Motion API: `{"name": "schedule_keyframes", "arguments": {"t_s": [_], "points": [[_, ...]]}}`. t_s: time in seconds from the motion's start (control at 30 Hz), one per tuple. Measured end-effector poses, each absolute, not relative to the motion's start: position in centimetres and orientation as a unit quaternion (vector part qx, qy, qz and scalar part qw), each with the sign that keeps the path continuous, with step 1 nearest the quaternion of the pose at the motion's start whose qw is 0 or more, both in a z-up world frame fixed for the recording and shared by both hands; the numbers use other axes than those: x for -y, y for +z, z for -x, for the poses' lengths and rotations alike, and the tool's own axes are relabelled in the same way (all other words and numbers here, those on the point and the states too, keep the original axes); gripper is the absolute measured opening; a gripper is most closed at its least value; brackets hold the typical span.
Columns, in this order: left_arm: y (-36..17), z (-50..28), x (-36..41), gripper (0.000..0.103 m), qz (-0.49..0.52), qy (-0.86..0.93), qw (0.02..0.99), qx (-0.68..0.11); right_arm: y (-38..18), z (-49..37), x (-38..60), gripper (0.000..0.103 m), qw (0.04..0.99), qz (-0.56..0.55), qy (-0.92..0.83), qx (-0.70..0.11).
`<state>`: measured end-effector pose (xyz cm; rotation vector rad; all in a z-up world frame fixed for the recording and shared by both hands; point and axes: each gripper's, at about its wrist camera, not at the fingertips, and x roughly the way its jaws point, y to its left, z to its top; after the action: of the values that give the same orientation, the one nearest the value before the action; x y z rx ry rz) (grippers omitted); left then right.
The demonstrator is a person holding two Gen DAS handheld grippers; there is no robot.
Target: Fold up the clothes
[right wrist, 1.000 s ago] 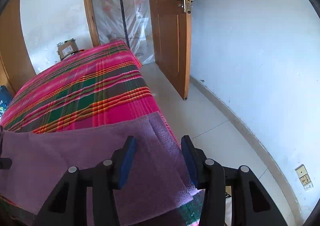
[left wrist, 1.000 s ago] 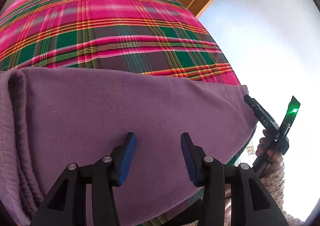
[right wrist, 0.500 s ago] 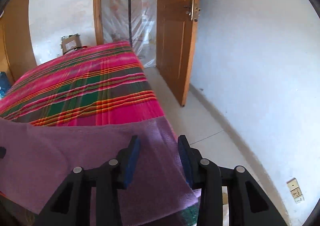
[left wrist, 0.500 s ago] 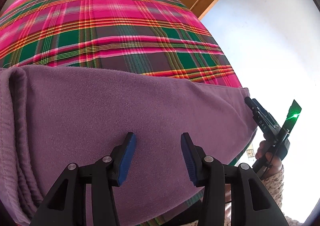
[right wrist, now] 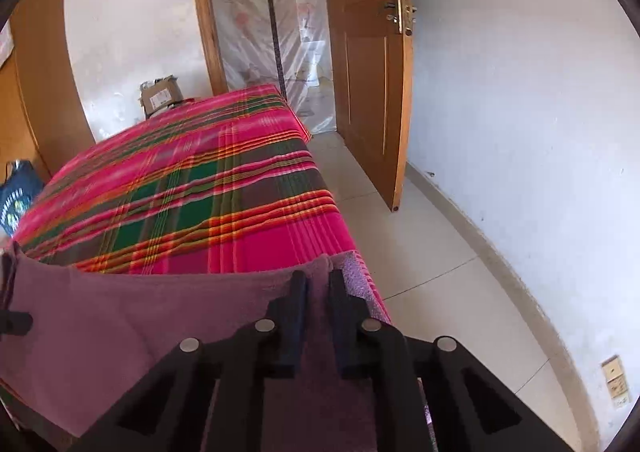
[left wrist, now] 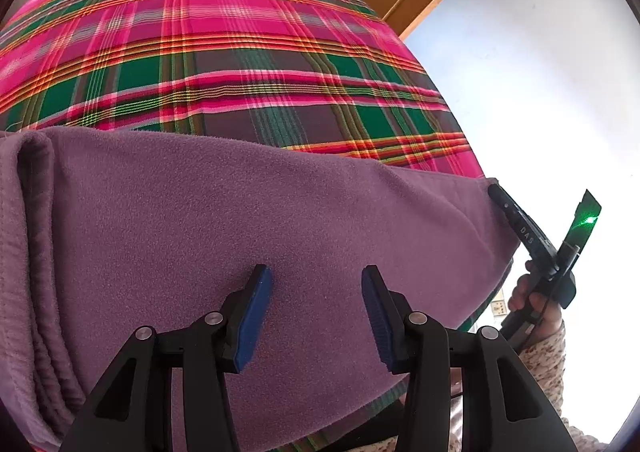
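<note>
- The purple fleece garment point(left wrist: 248, 236) is lying across the near end of the bed point(left wrist: 224, 52), covering the plaid bedspread from the near edge up toward the middle, with its right side running out to the bed's right edge.
- Progress-wise I'd say it's early-to-mid fold. The left side already looks doubled over: there's a thick rolled edge with stacked layers near the bed's left edge, so at least one fold seems to be in. The big middle panel is spread flat and pretty smooth.
- The right gripper point(right wrist: 318, 284) is closing on the garment's far right corner. In the right wrist view a strip of purple fabric sits between its fingers point(right wrist: 298, 292) and they're nearly together, so I'd call that pinched and tightening.
- The left gripper point(left wrist: 316, 292) is hanging over the middle of the fleece with its blue-padded fingers point(left wrist: 256, 316) spread apart and nothing between them. Released, not gripping anything.
- What's left, my guess: lift that right corner and carry it across, then probably another fold or two to get a neat bundle.
- Hard to tell: what kind of garment this actually is, since no sleeves or collar show. The near hem is cut off behind the gripper bodies in both views, and the left pile's layers run out of frame, so I can't count them.
- Beyond the bed there's a wooden door point(right wrist: 372, 84) standing open.
</note>
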<state>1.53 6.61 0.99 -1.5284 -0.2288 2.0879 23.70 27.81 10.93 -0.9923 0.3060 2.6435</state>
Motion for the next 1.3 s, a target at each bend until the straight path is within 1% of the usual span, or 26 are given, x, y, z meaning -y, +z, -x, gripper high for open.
{"name": "schedule_keyframes", "arguments": {"t_s": [0.2,0.37,0.4,0.43,0.6,0.63,0.7,0.73,0.87,1.07,1.17,1.3], "points": [[1.0,-1.5,-6.5,0.049,0.567,0.774,0.268,0.089,11.0,-23.4,-28.2,0.011,0.163,0.348,0.917,-0.105],[1.0,-1.5,-6.6,0.049,0.565,0.776,0.267,0.085,10.9,-23.2,-28.2,0.014,0.164,0.357,0.914,-0.1],[1.0,-1.5,-6.6,0.049,0.565,0.776,0.266,0.085,11.0,-23.4,-28.3,0.018,0.165,0.358,0.913,-0.102],[1.0,-1.5,-6.6,0.049,0.565,0.777,0.266,0.085,11.1,-23.5,-28.4,0.025,0.168,0.358,0.913,-0.102],[1.0,-1.6,-6.5,0.049,0.562,0.779,0.264,0.085,11.5,-25.4,-29.0,0.028,0.174,0.353,0.91,-0.126],[1.0,-1.6,-6.5,0.049,0.562,0.779,0.264,0.085,11.4,-25.9,-29.0,0.033,0.177,0.352,0.91,-0.129],[1.0,-1.6,-6.5,0.049,0.562,0.779,0.264,0.086,11.1,-26.8,-29.2,0.04,0.177,0.352,0.908,-0.143],[1.0,-1.6,-6.4,0.049,0.561,0.779,0.264,0.087,10.9,-27.2,-29.3,0.042,0.173,0.352,0.907,-0.152],[1.0,-1.6,-6.2,0.049,0.562,0.778,0.265,0.094,10.2,-28.6,-29.9,0.043,0.17,0.345,0.903,-0.192],[1.0,-1.6,-6.3,0.049,0.561,0.778,0.264,0.096,10.3,-29.0,-29.0,0.043,0.185,0.347,0.903,-0.174],[1.0,-1.7,-6.3,0.049,0.559,0.78,0.265,0.095,10.3,-29.1,-29.0,0.041,0.194,0.346,0.902,-0.173],[0.9,-1.6,-6.2,0.049,0.559,0.779,0.266,0.101,10.4,-29.1,-28.3,0.037,0.211,0.343,0.901,-0.159]]}}
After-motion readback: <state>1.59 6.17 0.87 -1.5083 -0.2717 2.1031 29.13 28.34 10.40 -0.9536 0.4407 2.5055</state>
